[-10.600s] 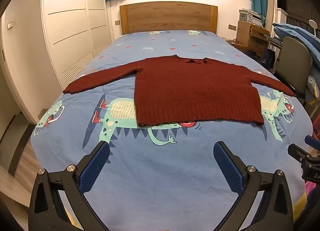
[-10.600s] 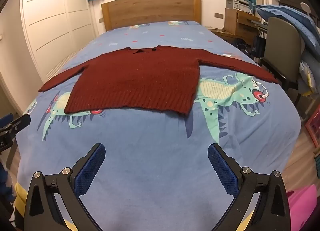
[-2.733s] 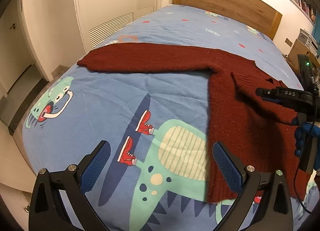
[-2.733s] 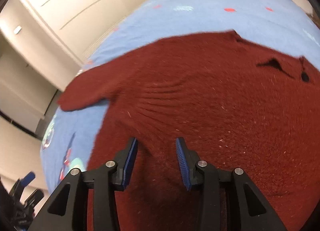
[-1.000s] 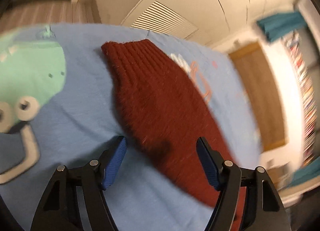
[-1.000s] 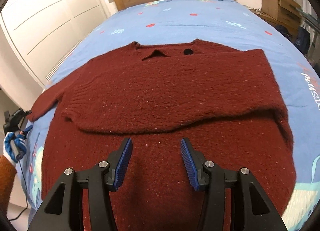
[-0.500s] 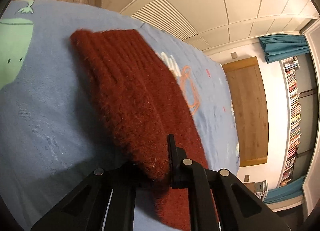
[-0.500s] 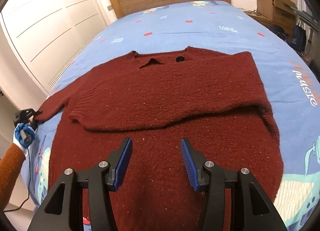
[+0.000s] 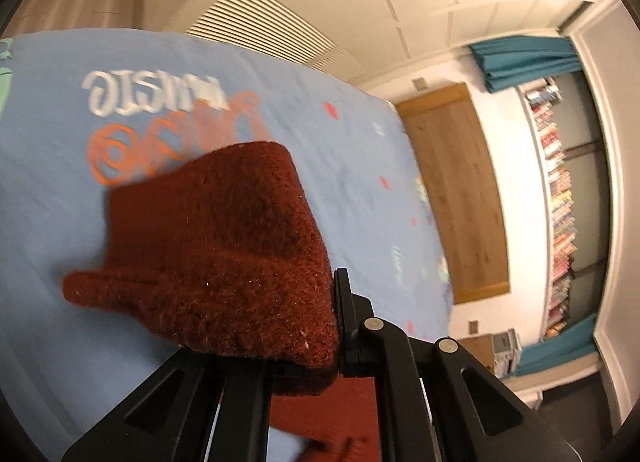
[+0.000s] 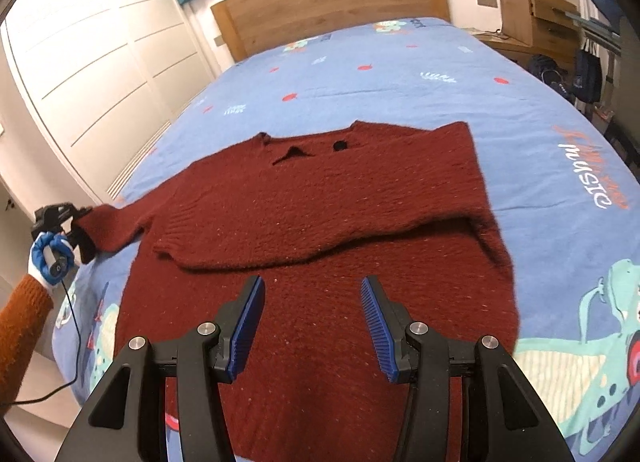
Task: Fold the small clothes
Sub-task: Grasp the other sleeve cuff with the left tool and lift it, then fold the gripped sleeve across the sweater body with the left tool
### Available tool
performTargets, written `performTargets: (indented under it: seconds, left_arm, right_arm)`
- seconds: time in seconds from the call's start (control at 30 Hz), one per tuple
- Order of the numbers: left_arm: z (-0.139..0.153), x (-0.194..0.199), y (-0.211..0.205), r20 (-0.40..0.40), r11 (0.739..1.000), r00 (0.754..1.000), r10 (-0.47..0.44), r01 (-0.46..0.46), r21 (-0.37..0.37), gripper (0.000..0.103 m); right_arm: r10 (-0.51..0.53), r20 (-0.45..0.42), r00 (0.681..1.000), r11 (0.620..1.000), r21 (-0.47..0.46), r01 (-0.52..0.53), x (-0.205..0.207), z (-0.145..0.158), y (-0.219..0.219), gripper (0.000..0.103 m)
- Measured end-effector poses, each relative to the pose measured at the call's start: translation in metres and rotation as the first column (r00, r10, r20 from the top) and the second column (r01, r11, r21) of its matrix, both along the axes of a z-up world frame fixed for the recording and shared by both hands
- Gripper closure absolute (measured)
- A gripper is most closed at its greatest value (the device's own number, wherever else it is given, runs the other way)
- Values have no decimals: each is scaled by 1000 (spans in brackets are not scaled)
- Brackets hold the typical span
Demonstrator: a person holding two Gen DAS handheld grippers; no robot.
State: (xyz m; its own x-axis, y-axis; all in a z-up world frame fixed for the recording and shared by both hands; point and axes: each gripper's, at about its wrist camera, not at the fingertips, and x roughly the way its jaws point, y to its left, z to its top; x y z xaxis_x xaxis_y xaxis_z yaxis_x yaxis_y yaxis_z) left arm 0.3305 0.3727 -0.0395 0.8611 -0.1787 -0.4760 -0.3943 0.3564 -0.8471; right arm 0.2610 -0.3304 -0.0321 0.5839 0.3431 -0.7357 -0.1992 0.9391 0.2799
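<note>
Sweater (image 10: 320, 222) cuff is clamped in the left gripper (image 9: 334, 326), while the right gripper (image 10: 312, 326) is held apart above the hem.

Warm indoor light, strong fisheye curving with dark corners; left wrist view motion-blurred, right wrist view mostly sharp.

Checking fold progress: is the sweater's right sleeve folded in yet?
Folded: the right sleeve lies across the sweater chest, cuff toward the left.
</note>
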Motion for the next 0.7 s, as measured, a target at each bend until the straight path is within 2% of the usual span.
performTargets:
  seconds: [0.17, 0.33, 0.53, 0.7]
  left_arm:
    - [30, 17, -37, 61, 998, 996, -69, 70, -8, 97]
    - [62, 39, -86, 105, 984, 979, -177, 177, 17, 97]
    - [86, 72, -172, 140, 936, 925, -352, 349, 46, 97]
    - [98, 87, -250, 164, 872, 857, -488, 485, 62, 97]
  right_arm:
    - [-25, 14, 1000, 1000, 15, 25, -13, 9, -19, 51]
    - [-45, 24, 999, 999, 26, 44, -24, 14, -38, 51]
    - [-72, 21, 997, 996, 50, 70, -36, 15, -60, 51]
    - [-96, 23, 995, 994, 46, 95, -47, 19, -78, 51]
